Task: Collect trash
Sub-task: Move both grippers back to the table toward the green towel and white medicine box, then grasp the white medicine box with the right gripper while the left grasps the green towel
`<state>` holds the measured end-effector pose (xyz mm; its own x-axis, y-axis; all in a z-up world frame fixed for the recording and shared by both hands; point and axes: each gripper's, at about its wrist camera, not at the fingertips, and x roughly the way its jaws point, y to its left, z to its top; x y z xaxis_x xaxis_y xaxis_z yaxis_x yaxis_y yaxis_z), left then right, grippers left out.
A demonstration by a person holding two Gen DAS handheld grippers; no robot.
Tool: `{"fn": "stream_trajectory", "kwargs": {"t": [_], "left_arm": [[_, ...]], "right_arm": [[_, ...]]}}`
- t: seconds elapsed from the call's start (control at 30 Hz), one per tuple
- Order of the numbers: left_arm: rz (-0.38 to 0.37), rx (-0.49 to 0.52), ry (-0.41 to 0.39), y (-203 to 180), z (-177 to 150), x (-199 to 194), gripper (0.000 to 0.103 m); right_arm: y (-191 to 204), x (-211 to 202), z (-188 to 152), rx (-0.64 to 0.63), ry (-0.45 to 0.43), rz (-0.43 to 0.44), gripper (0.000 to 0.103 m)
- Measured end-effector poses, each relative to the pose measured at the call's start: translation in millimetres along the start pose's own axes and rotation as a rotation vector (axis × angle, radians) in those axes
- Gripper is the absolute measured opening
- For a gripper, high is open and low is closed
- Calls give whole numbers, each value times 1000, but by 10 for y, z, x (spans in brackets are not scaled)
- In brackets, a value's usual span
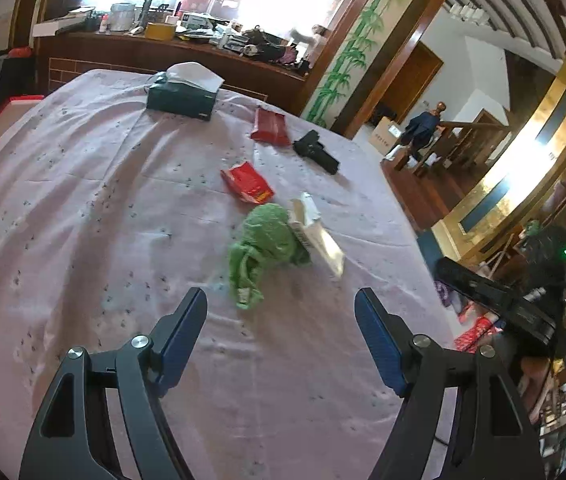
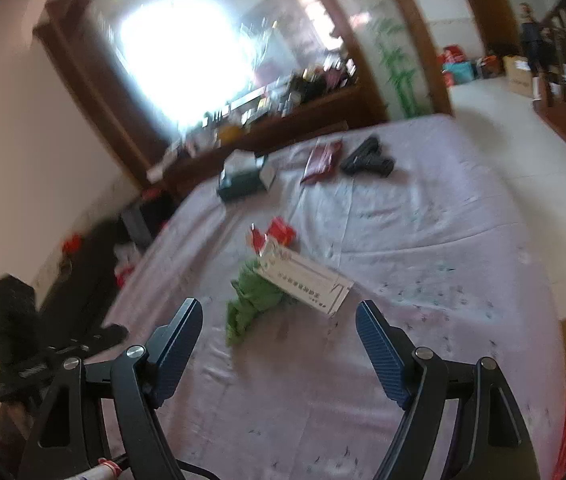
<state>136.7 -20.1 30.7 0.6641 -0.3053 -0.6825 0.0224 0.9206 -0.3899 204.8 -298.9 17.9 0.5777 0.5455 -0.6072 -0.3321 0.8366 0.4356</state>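
Nearest the cameras, both grippers hover over the lilac tablecloth [image 1: 83, 208], jaws spread, nothing between the pads. Left gripper [image 1: 281, 304] sits just short of the green crumpled cloth [image 1: 263, 244]; the cloth lies ahead, between the fingertips' lines, slightly left of centre, not touching. Right gripper [image 2: 279, 314] has the same green wad [image 2: 253, 296] ahead, closer to its left finger, also clear of the pads.

Just beyond, the white carton [image 1: 315, 236] lies flattened, its near-left edge resting on the green cloth. In the right wrist view its printed face is up.

Farther on, the red crumpled wrapper [image 1: 248, 182] sits just past the cloth and carton, apart from both in the left view. Right view is blurred there, so contact is unclear.

Far side: dark red packet [image 1: 270, 126] with the black pistol-shaped item [image 1: 317, 150] just to its right, not touching. Dark green tissue box [image 1: 182, 94] stands far left, well apart from the trash cluster.

Beyond the table, a cluttered wooden counter [image 1: 155, 54].
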Motion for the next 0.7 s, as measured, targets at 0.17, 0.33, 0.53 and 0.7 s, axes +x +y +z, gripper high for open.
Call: {"fn": "stream_trajectory", "kwargs": {"t": [0.17, 0.33, 0.53, 0.7], "left_arm": [[41, 23, 32, 55, 10, 176, 75], [52, 27, 70, 103, 19, 375, 75], [26, 46, 153, 84, -31, 633, 75], [32, 68, 163, 112, 23, 673, 75]], "right_arm": [[-96, 533, 102, -81, 57, -68, 83], [-305, 1046, 270, -39, 128, 8, 83], [-606, 1554, 423, 83, 189, 97, 82], [-750, 1669, 299, 172, 249, 224, 83]]}}
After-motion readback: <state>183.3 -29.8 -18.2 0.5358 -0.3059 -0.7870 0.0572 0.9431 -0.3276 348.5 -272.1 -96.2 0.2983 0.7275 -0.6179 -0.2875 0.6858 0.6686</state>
